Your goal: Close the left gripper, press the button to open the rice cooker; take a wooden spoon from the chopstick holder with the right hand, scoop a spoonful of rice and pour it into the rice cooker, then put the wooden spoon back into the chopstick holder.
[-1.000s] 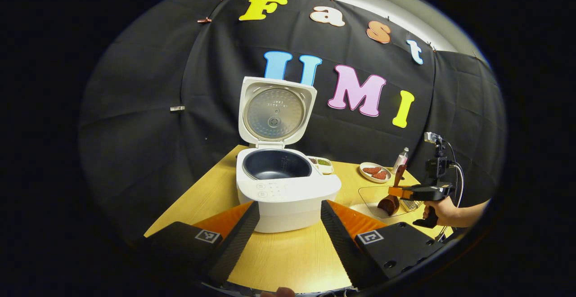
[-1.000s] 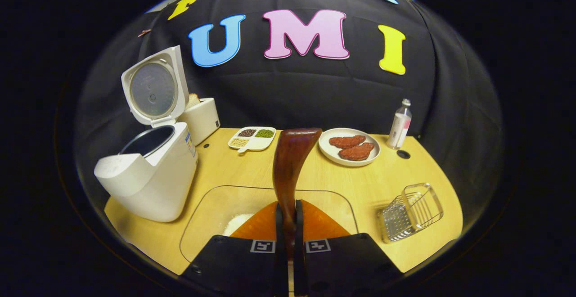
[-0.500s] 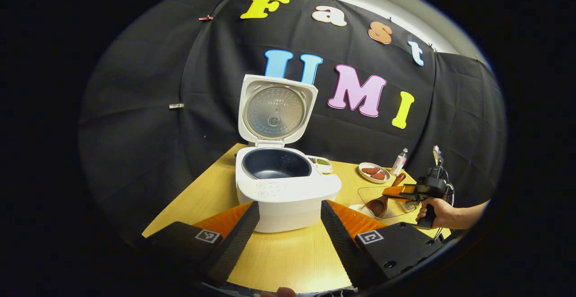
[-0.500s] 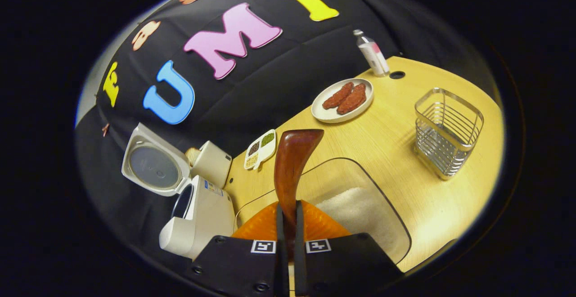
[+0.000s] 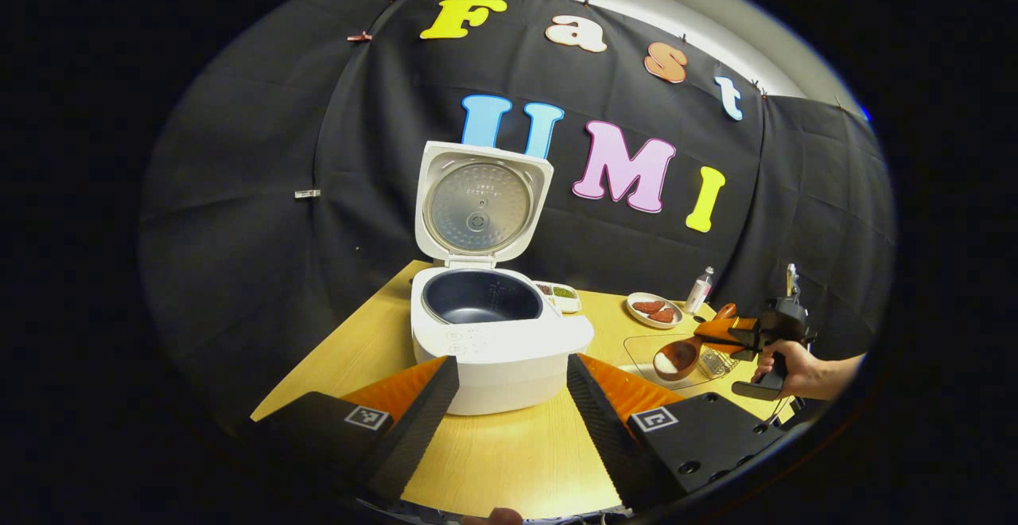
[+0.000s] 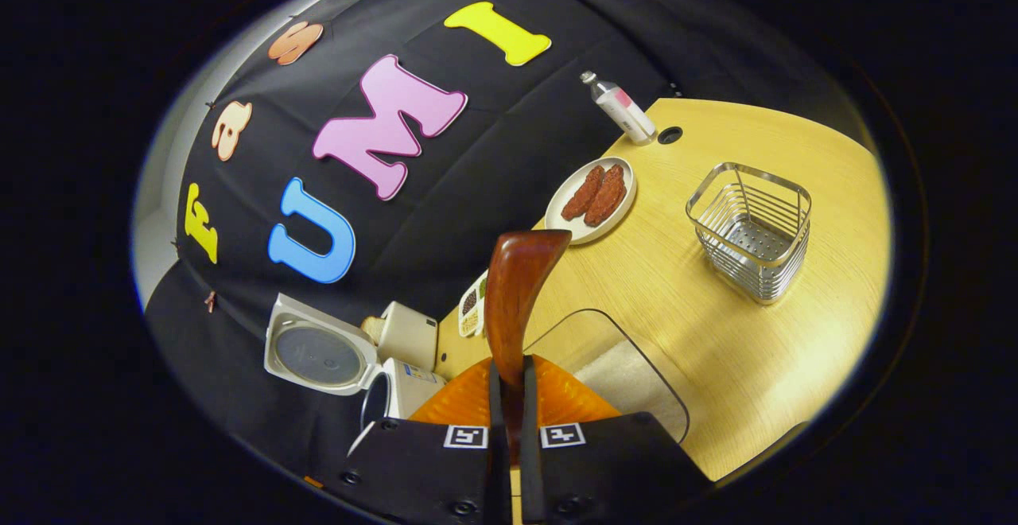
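The white rice cooker point(image 5: 499, 340) stands on the table with its lid point(image 5: 477, 205) up and its dark pot bare. My left gripper point(image 5: 509, 421) hangs open just in front of it, holding nothing. Off to the right, my right gripper point(image 5: 722, 334) is shut on the wooden spoon point(image 5: 678, 357), whose bowl carries white rice above the glass tray point(image 5: 643, 346). In the right gripper view the spoon handle point(image 6: 515, 296) rises from between the fingers of my right gripper point(image 6: 509, 398). That view is rolled; the cooker point(image 6: 394, 402) lies low left. The wire chopstick holder point(image 6: 751, 227) stands on the table at right.
A plate of meat point(image 6: 592, 199), a small bottle point(image 6: 620, 107), a divided dish of grains point(image 6: 473, 302) and a toaster point(image 6: 409, 334) stand along the back of the table point(image 6: 755, 350). The glass tray point(image 6: 616, 374) holds rice. A hand point(image 5: 787, 374) grips the right gripper.
The right gripper has rolled and lifted the spoon out of the glass tray with rice in its bowl. The left gripper has stayed open and nearly still.
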Motion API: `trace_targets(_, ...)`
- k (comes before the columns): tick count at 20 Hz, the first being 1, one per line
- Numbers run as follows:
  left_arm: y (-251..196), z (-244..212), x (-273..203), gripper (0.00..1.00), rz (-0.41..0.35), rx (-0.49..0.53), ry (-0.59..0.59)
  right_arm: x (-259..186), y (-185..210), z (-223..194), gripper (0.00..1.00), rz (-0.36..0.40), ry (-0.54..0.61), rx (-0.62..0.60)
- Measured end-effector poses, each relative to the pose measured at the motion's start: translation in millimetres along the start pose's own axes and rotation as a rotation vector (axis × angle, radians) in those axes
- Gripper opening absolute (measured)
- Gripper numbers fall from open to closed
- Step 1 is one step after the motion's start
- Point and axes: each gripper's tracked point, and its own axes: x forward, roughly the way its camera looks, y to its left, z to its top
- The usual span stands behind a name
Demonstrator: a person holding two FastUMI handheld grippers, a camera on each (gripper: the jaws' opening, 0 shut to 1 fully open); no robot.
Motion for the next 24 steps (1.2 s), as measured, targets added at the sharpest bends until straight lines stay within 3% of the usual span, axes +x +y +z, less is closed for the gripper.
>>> trace_targets(10, -2, 1, -10, 0.95, 0.003, -0.030, -0.022, -17, 140, 10, 0.09, 0.150, -0.020, -0.037)
trace_targets(17, 3, 5, -8, 0.95, 0.014, -0.037, -0.044, 9, 237, -37, 0.09, 0.254, 0.054, -0.018)
trace_targets(24, 18, -3, -11, 0.95, 0.022, -0.022, -0.033, 58, 298, -102, 0.09, 0.276, 0.107, -0.120)
